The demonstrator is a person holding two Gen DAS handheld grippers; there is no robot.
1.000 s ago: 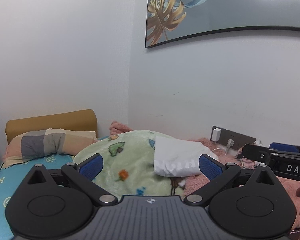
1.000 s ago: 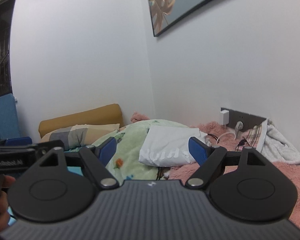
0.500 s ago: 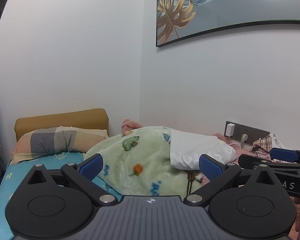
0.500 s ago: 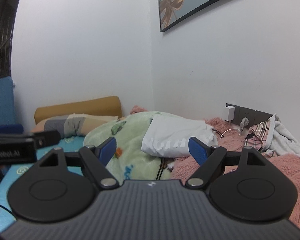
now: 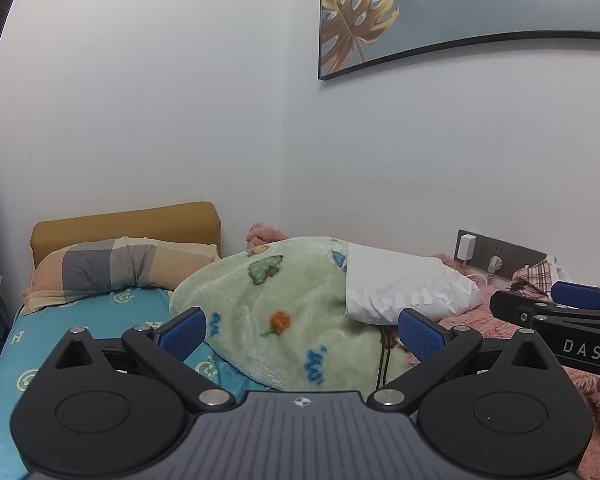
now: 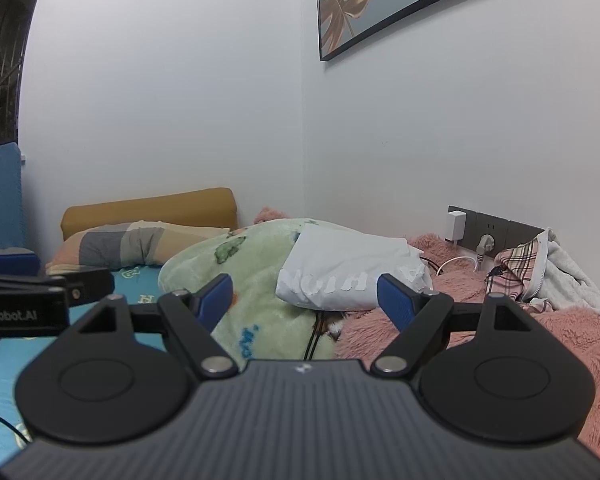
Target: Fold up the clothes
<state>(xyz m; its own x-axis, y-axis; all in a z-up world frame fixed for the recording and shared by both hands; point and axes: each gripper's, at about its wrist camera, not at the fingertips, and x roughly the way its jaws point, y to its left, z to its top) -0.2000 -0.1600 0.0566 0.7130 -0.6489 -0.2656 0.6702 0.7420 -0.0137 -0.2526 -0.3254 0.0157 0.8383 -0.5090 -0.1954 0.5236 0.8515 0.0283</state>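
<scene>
A white garment with pale lettering [image 5: 408, 290] lies bunched on top of a green cartoon-print blanket [image 5: 276, 312] on the bed; it also shows in the right wrist view [image 6: 348, 276]. My left gripper [image 5: 300, 334] is open and empty, held above the bed short of the blanket. My right gripper [image 6: 306, 298] is open and empty, also short of the garment. Each gripper shows at the edge of the other's view. A plaid and white garment [image 6: 540, 272] lies heaped at the right by the wall.
A pink fluffy blanket [image 6: 560, 340] covers the bed's right side. A blue sheet [image 5: 88, 320], a checked pillow [image 5: 116, 266] and a mustard headboard [image 5: 128, 224] lie at the left. A socket strip with chargers [image 6: 488, 232] sits on the wall. A black cable [image 6: 314, 336] runs down the blanket.
Both views have shifted: the bed and the white garment sit slightly more to the right and closer in the frames. Both grippers stay open and empty.
</scene>
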